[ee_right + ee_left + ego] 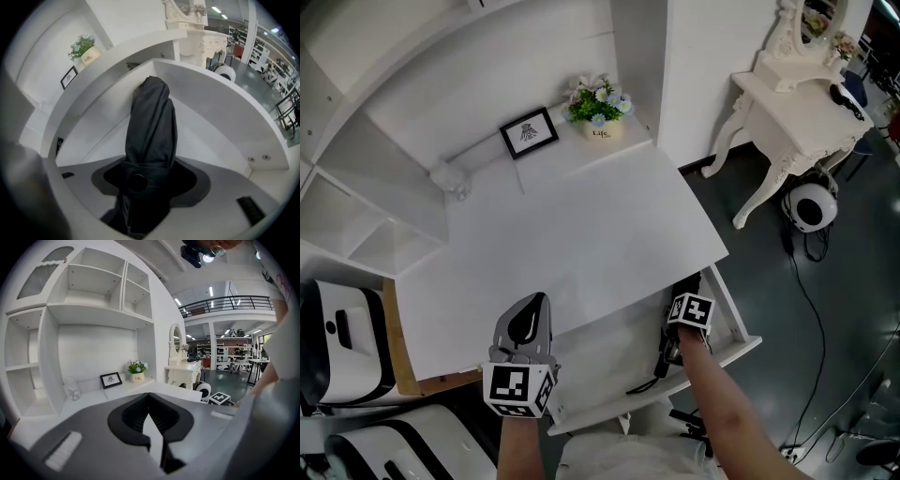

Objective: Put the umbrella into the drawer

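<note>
Umbrella (150, 136) black. Drawer (609, 356) and desktop (572, 234) white. Picture frame (529, 132) black. Flowers (598, 98) white and pale blue. Floor (806, 309) dark grey.

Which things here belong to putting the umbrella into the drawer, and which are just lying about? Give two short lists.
Belongs to the job: umbrella, clamped in the right gripper; open drawer.

Just lying about: framed picture; potted flowers; dressing table.
</note>
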Demonstrator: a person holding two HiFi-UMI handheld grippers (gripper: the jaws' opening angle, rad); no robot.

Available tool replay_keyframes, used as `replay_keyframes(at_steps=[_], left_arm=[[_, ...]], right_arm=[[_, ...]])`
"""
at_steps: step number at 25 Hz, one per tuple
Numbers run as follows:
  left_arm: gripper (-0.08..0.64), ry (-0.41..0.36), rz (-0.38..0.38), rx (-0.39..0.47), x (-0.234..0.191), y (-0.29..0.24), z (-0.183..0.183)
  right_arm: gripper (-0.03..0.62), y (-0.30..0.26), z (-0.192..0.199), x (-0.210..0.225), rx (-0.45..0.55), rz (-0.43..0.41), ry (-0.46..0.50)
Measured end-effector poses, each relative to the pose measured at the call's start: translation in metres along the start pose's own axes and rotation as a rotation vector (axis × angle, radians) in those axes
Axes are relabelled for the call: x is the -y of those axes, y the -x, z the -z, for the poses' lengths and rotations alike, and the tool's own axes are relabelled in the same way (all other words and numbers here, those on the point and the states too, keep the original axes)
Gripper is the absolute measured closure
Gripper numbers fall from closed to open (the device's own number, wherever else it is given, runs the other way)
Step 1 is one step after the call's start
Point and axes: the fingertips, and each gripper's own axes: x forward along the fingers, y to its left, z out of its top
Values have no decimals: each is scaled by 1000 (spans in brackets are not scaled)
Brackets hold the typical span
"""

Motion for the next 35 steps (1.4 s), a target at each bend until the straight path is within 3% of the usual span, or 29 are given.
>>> replay_keyframes(at_steps=[9,16,20,35], left_arm=[[551,-8,-21,-4,0,6,0],[551,3,-33,-4,-3,13,3],[551,0,-21,9,2,15,1],[551,-36,31,108,27,41,-29]], right_arm=[[339,-4,1,-1,-18,72,65],[245,7,-21,-3,70,174,254],[207,17,-18,-3,84,188,233],[207,77,-19,-29,215,98,208]])
